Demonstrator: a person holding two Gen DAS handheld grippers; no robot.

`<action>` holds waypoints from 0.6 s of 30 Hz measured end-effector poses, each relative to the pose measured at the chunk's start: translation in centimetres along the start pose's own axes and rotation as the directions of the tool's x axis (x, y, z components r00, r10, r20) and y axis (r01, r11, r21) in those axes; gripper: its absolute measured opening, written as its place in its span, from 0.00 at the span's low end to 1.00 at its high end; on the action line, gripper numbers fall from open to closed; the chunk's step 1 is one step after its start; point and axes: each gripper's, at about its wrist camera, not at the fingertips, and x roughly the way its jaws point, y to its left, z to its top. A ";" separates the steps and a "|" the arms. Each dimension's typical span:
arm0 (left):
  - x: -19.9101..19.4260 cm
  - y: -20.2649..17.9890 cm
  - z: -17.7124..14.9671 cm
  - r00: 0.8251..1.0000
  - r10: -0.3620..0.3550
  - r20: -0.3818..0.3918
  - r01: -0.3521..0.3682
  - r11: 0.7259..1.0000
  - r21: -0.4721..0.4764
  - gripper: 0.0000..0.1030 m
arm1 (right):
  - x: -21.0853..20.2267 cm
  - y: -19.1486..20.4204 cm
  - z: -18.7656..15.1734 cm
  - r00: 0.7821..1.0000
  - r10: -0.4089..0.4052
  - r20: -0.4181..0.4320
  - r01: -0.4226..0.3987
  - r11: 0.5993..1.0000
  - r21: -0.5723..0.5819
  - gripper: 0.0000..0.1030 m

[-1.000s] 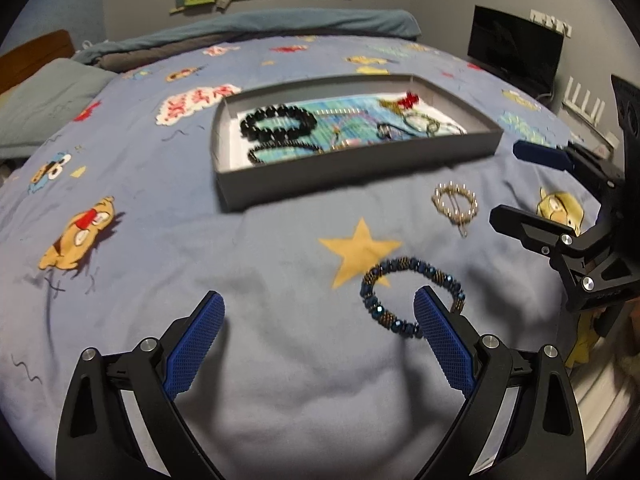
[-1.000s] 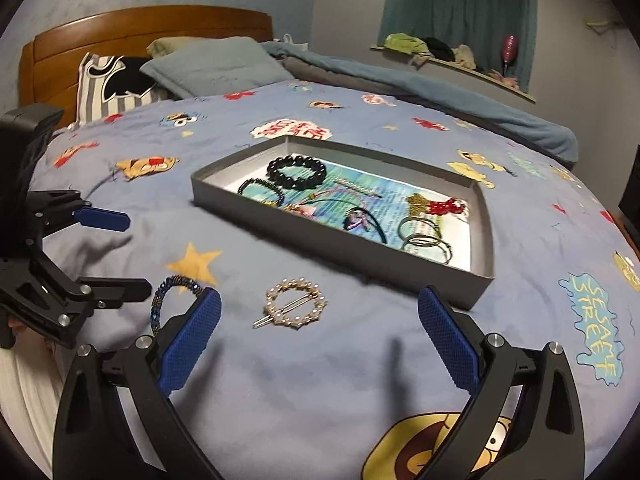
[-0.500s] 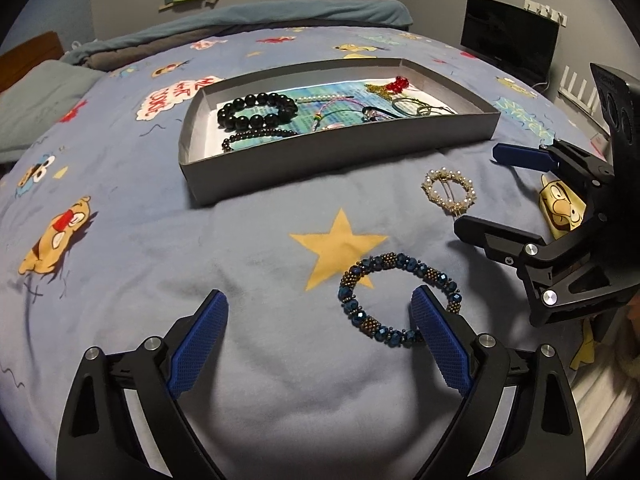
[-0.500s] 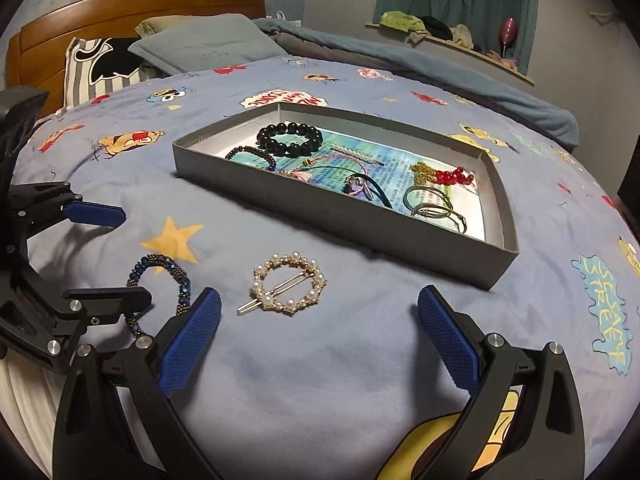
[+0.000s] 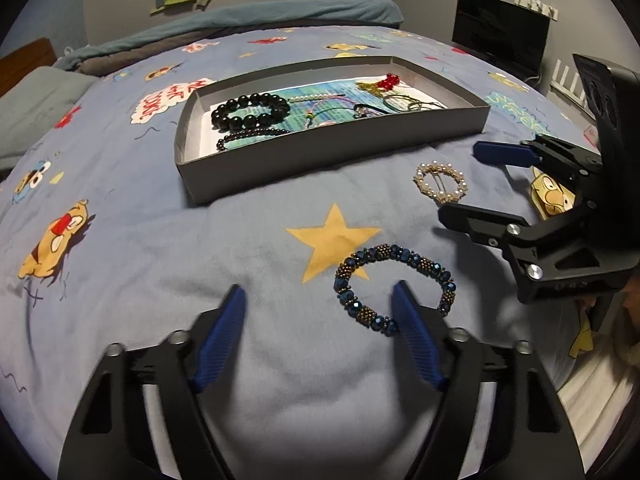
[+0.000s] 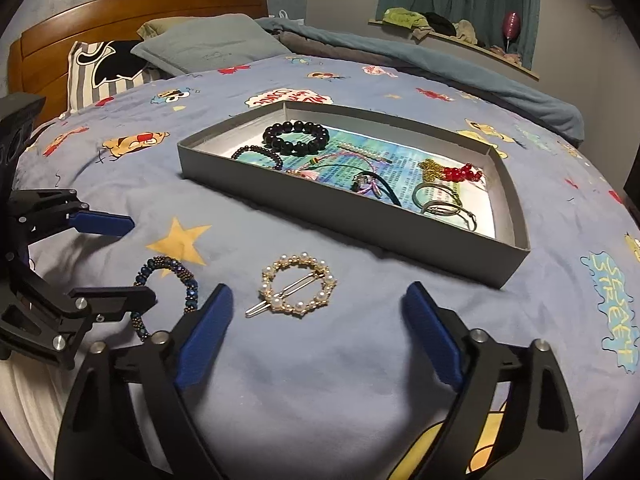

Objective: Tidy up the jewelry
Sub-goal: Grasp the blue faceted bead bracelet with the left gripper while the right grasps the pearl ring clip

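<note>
Starting from the left, the left gripper (image 5: 320, 304) is held wide open, one pad inside the blue bead bracelet (image 5: 394, 282) on the bedspread (image 5: 140, 240), probably to pinch it. The pearl hair clip (image 6: 298, 289) is framed by the open right gripper (image 6: 318, 312); the grey tray (image 6: 360, 226) waits beyond.
</note>
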 end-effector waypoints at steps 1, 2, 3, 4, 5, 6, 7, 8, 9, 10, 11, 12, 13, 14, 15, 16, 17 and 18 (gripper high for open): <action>-0.1 0.0 0.0 1.000 -0.003 0.004 0.003 1.000 0.002 0.63 | 0.0 0.1 0.0 1.000 0.001 -0.003 -0.001 1.000 -0.002 0.76; -0.2 0.0 0.0 1.000 -0.008 0.008 0.008 1.000 0.003 0.62 | 0.0 0.1 0.0 1.000 0.001 -0.003 -0.001 1.000 -0.002 0.75; -0.3 0.0 0.1 1.000 -0.013 0.014 0.013 1.000 0.003 0.58 | 0.0 0.1 0.0 1.000 0.004 -0.001 -0.004 1.000 -0.001 0.73; -0.5 0.0 0.1 1.000 -0.021 0.023 0.021 1.000 0.004 0.55 | 0.0 0.2 0.0 1.000 0.006 -0.003 -0.006 1.000 -0.001 0.72; -0.6 -0.1 0.1 0.999 -0.033 0.029 0.033 0.999 0.008 0.54 | 0.0 0.2 0.0 1.000 0.006 -0.005 -0.006 1.000 -0.001 0.71; -0.7 -0.2 0.1 0.999 -0.040 0.032 0.040 0.999 0.012 0.54 | 0.0 0.2 0.0 1.000 0.008 -0.005 -0.008 1.000 -0.002 0.71; -0.7 -0.4 0.1 0.999 -0.044 0.031 0.044 0.999 0.023 0.54 | 0.0 0.2 0.0 1.000 0.009 -0.003 -0.009 1.000 -0.002 0.70; -0.6 -0.6 0.0 0.999 -0.043 0.027 0.042 0.999 0.035 0.53 | 0.0 0.3 0.0 1.000 0.010 -0.004 -0.010 1.000 -0.001 0.70; -0.5 -0.8 -0.1 0.999 -0.040 0.024 0.039 0.998 0.046 0.51 | 0.1 0.3 0.0 1.000 0.009 -0.007 -0.009 1.000 -0.001 0.68; -0.4 -1.0 -0.1 0.999 -0.040 0.019 0.039 0.998 0.057 0.48 | 0.1 0.3 0.0 1.000 0.010 -0.008 -0.010 1.000 0.000 0.67; -0.3 -1.1 -0.1 0.999 -0.045 0.017 0.044 0.997 0.060 0.47 | 0.1 0.2 0.0 1.000 0.011 -0.008 -0.011 1.000 0.002 0.67; -0.3 -1.2 -0.1 0.998 -0.054 0.016 0.053 0.997 0.062 0.44 | 0.1 0.2 0.0 1.000 0.013 -0.009 -0.013 1.000 0.004 0.67; -0.4 -1.2 -0.1 0.998 -0.060 0.017 0.058 0.996 0.063 0.39 | 0.1 0.2 0.0 1.000 0.014 -0.010 -0.014 1.000 0.005 0.67; -0.3 -1.2 -0.1 0.998 -0.065 0.016 0.064 0.996 0.064 0.36 | 0.1 0.2 0.0 1.000 0.015 -0.009 -0.015 1.000 0.006 0.67; -0.4 -1.3 -0.1 0.998 -0.068 0.015 0.067 0.996 0.064 0.31 | 0.1 0.2 0.0 1.000 0.017 -0.008 -0.017 1.000 0.008 0.67; -0.3 -1.3 -0.1 0.997 -0.075 0.013 0.074 0.995 0.064 0.28 | 0.1 0.2 0.0 1.000 0.016 -0.009 -0.016 1.000 0.009 0.67; -0.3 -1.4 -0.1 0.997 -0.078 0.011 0.077 0.995 0.065 0.27 | 0.2 0.2 0.0 1.000 0.016 -0.011 -0.016 1.000 0.009 0.66; -0.2 -1.5 -0.1 0.997 -0.074 0.009 0.074 0.995 0.071 0.27 | 0.2 0.2 0.0 1.000 0.016 -0.011 -0.016 1.000 0.009 0.65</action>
